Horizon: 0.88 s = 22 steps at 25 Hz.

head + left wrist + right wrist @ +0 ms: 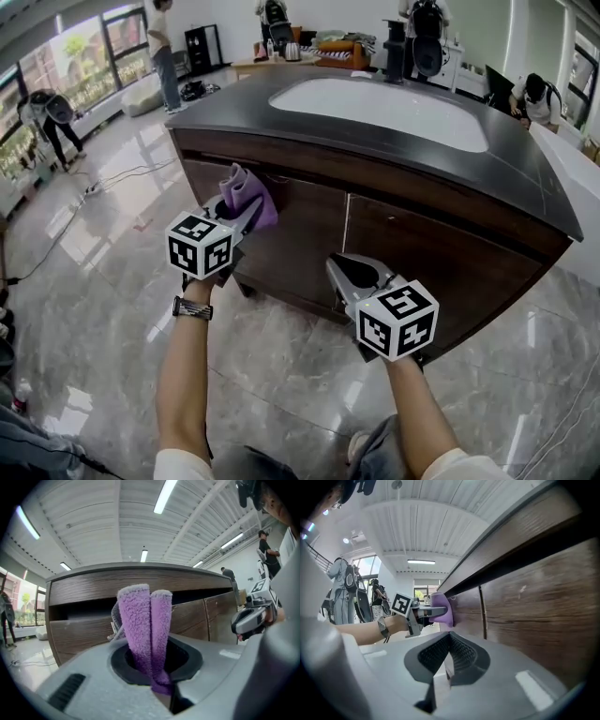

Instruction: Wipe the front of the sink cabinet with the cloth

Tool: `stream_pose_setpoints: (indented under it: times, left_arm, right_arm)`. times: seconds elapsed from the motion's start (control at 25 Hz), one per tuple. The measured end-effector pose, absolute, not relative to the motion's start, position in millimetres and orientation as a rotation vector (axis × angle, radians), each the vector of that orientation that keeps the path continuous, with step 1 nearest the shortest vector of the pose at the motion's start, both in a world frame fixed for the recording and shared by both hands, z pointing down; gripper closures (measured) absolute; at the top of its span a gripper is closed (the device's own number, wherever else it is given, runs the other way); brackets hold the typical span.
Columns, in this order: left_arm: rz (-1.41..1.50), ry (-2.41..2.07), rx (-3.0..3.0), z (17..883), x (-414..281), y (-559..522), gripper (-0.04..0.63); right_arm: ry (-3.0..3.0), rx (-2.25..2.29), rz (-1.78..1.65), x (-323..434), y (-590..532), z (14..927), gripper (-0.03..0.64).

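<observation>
A folded purple cloth (pixel 246 196) is clamped in my left gripper (pixel 236 214), which is shut on it. The cloth (pixel 144 620) stands up between the jaws and its tip presses the left door of the dark wood sink cabinet (pixel 309 225), just under the countertop. In the right gripper view the cloth (pixel 442 609) touches the cabinet front (pixel 534 602). My right gripper (pixel 349 273) is shut and empty, held a little in front of the seam between the two cabinet doors.
A dark countertop (pixel 356 131) with a white basin (pixel 384 108) overhangs the cabinet. Glossy marble floor (pixel 103 281) surrounds it, with cables at the left. Several people (pixel 164 47) stand far back by windows and a table.
</observation>
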<state>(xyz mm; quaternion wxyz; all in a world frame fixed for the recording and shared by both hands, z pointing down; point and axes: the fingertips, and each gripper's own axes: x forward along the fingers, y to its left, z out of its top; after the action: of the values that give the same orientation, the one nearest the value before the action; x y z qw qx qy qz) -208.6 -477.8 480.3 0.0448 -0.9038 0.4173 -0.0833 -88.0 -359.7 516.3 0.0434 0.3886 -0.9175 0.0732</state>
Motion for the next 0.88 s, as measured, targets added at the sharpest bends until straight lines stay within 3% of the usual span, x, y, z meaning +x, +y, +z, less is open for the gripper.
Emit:
stream_pose_setpoints:
  times: [0.44,0.88]
  left_arm:
    - [-0.356,1.453,-2.705,480,-286,-512,0.54]
    - [-0.417,1.832,-2.462,501,-373,-544,0.54]
  right_arm:
    - [-2.759,0.982,0.221,-151,-382,566,0.611]
    - [-2.759,1.043,0.225,-143,-400,564,0.611]
